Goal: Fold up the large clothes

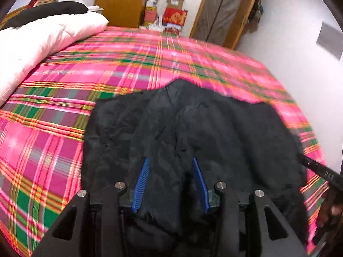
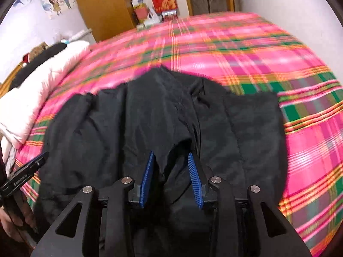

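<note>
A large black garment [image 1: 193, 128] lies spread on the pink plaid bed cover [image 1: 64, 128]; it also shows in the right wrist view [image 2: 150, 117]. My left gripper [image 1: 170, 160] has its blue pads [image 1: 141, 182] closed on a bunched fold of the garment at its near edge. My right gripper [image 2: 171, 156] grips another fold of the same garment [image 2: 171, 171] between its blue pads [image 2: 194, 177]. The right gripper's body shows at the right edge of the left view [image 1: 321, 171], and the left gripper's body at the left edge of the right view [image 2: 23, 175].
A white quilt [image 1: 38, 42] with dark clothes on top lies along the bed's left side. A wooden wardrobe [image 1: 120, 0], boxes [image 1: 173, 15] and a door [image 1: 220, 10] stand beyond the far edge. The bed's right edge drops to a pale floor [image 1: 300, 64].
</note>
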